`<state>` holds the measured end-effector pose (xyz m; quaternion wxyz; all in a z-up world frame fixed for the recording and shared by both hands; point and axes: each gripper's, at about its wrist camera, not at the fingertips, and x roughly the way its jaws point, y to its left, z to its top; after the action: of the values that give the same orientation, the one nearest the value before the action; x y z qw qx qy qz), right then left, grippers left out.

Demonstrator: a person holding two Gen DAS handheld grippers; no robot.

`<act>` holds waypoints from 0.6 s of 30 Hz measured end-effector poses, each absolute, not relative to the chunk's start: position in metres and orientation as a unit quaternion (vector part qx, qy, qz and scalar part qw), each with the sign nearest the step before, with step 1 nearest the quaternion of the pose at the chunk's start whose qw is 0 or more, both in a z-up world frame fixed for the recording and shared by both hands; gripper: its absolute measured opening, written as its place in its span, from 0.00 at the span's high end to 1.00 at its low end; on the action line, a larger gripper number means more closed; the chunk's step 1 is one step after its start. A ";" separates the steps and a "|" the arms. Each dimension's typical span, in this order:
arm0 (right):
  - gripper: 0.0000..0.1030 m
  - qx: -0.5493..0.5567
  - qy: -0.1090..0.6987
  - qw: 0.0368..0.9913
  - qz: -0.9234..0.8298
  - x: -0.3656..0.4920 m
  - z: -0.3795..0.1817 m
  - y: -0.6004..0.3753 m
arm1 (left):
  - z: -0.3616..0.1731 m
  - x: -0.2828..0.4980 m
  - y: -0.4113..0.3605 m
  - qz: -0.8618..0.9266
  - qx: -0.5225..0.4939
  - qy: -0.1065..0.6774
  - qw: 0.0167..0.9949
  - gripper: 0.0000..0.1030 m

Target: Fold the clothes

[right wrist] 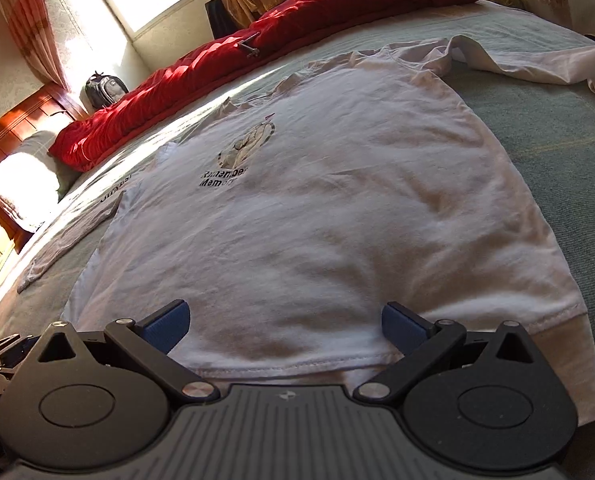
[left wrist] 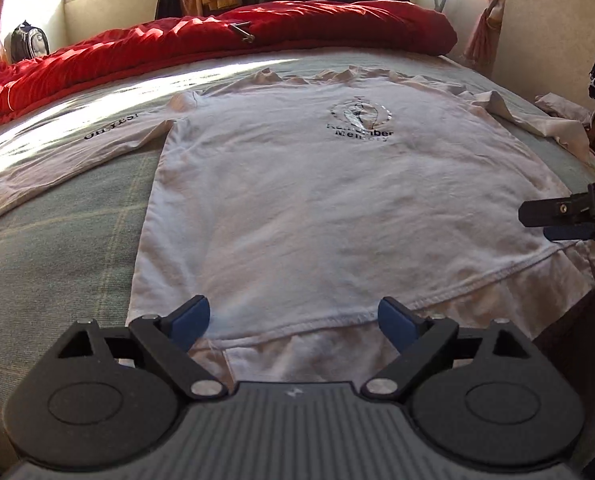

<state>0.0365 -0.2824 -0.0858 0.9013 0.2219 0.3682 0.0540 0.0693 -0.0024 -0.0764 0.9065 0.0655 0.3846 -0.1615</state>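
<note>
Looking along the left wrist view:
Left gripper (left wrist: 293, 320): fingers (left wrist: 191, 317) spread wide, holding nothing, poised over the shirt's hem.
White T-shirt (left wrist: 317, 200): spread flat on the bed (left wrist: 57, 220), hem nearest the fingers, black print near its far end, long sleeves out to both sides.
Right gripper (left wrist: 553, 220): at the shirt's right hem corner; I cannot tell its opening here.
Red duvet (left wrist: 217, 48): beyond the shirt's collar.

Right wrist view:
Right gripper (right wrist: 285, 326): fingers (right wrist: 401, 328) spread wide, empty, over the shirt's (right wrist: 317, 220) hem.
Shirt: slightly wrinkled, lying flat.
</note>
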 end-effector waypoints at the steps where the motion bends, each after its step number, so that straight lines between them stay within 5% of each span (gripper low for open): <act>1: 0.00 0.228 0.366 0.901 0.054 0.036 -0.086 -0.284 | -0.077 0.068 -0.004 -0.165 0.066 0.383 0.906 0.12; 18: 0.00 0.193 0.354 0.915 0.027 0.032 -0.090 -0.268 | -0.081 0.054 -0.017 -0.221 0.045 0.374 0.899 0.10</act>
<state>0.0321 -0.2677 -0.0899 0.9149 0.1928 0.3538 0.0267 0.0543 -0.0174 -0.0813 0.8995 0.0453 0.3744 -0.2207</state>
